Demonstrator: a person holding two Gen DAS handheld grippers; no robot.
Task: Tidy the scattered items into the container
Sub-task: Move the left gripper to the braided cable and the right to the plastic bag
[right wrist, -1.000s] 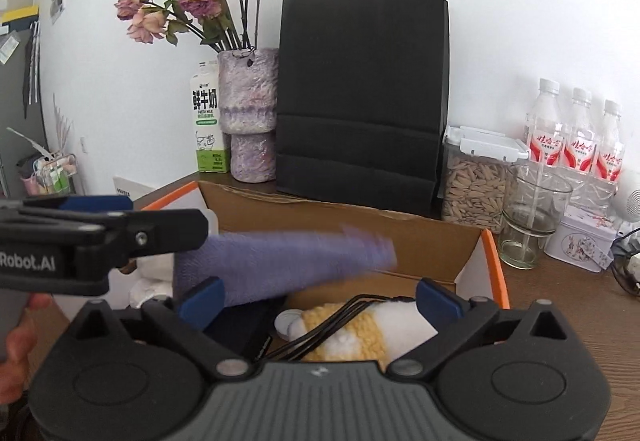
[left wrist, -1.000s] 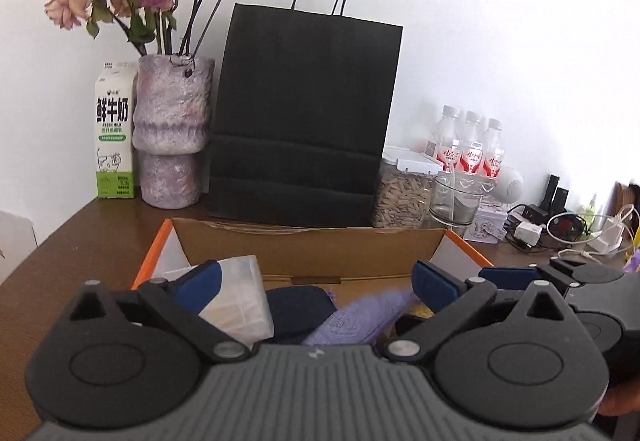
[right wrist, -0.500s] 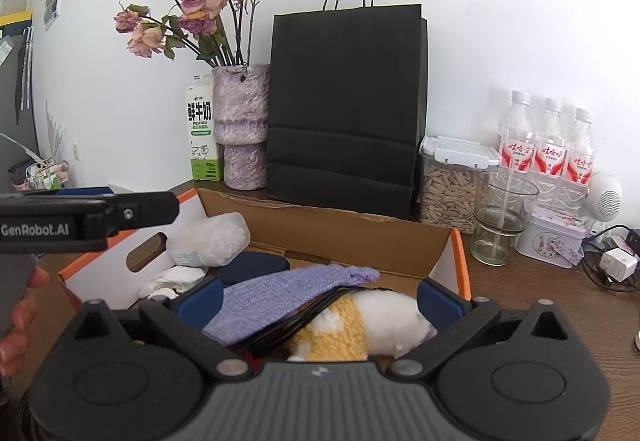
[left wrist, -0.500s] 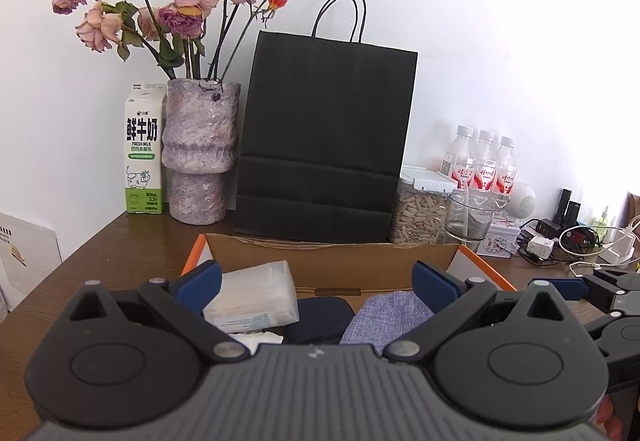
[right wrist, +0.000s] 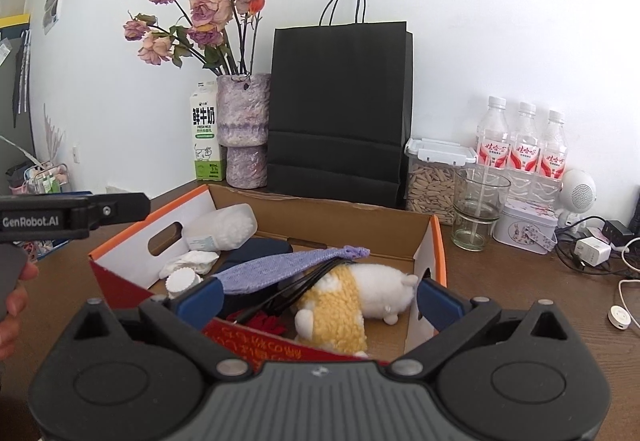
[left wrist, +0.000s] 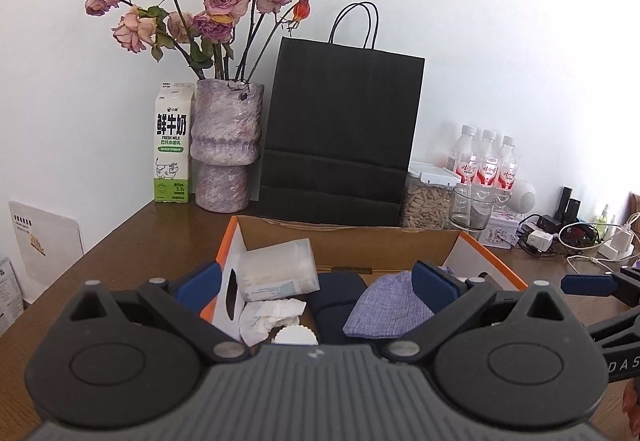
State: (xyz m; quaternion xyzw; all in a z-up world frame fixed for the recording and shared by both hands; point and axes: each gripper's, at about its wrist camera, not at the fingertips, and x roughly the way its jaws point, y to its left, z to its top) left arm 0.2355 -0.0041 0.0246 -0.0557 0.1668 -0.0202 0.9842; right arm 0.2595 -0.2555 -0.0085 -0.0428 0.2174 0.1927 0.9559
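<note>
Nearest the lens, the left gripper [left wrist: 316, 281] and the right gripper [right wrist: 318, 295] both stand spread wide and hold nothing. Just beyond them sits the cardboard box [right wrist: 340, 211] on the wooden table [right wrist: 520, 281]. Only the right wrist view shows the plush toy [right wrist: 352, 301] and black cables [right wrist: 296, 287] at the box's near right corner. Both views show the purple cloth [left wrist: 390, 307] in the middle, with the crumpled tissue [left wrist: 268, 315] and clear plastic tub [left wrist: 278, 269] along the left wall. At the table's far edge stand a black paper bag [left wrist: 340, 133] and a vase [left wrist: 226, 145].
</note>
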